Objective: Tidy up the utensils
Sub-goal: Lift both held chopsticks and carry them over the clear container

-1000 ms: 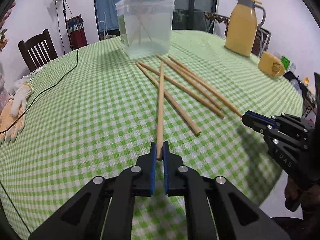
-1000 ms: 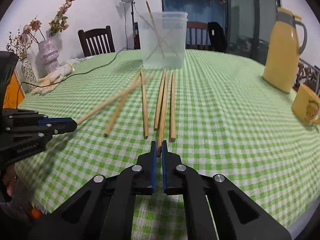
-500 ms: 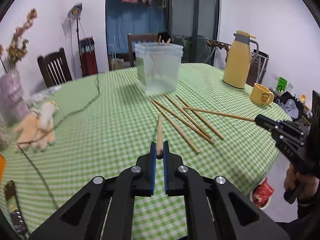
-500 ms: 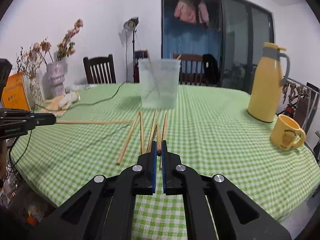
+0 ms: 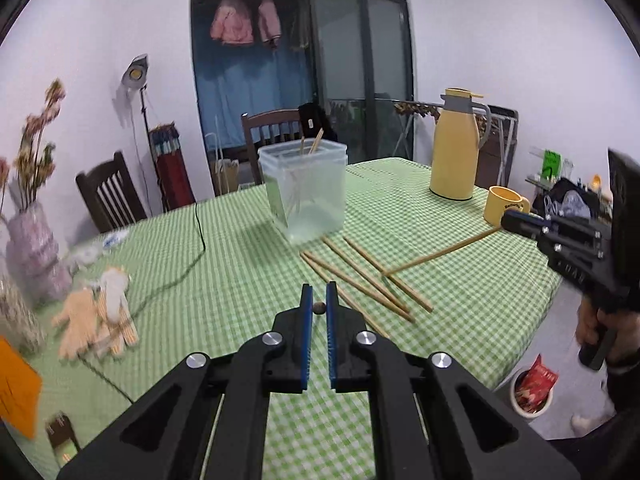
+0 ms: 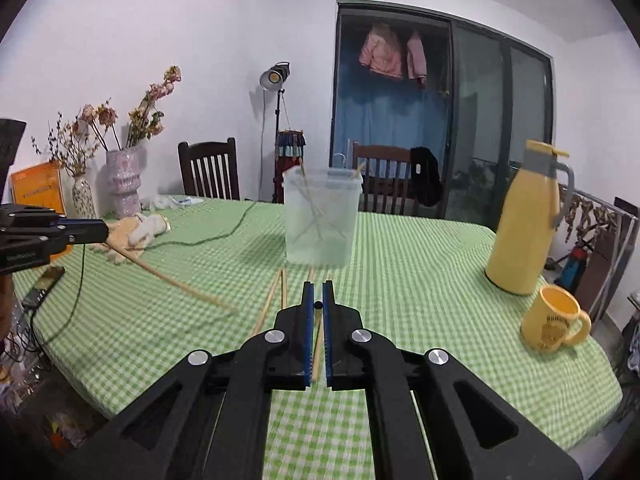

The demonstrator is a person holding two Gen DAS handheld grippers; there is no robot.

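Yellow jug (image 6: 526, 224), mug (image 6: 554, 317), vase (image 6: 123, 184), gloves (image 5: 96, 306).

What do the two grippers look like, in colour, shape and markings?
Both are alike. The left gripper and the right gripper have black angular bodies with cut-out openings, round silver screws, and narrow straight fingers lined with blue pads. Seen from the side, each bears faint pale lettering, too small to read.

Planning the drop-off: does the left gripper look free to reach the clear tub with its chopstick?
Probably yes: the left gripper, shut on a chopstick, faces the clear tub with nothing standing between.
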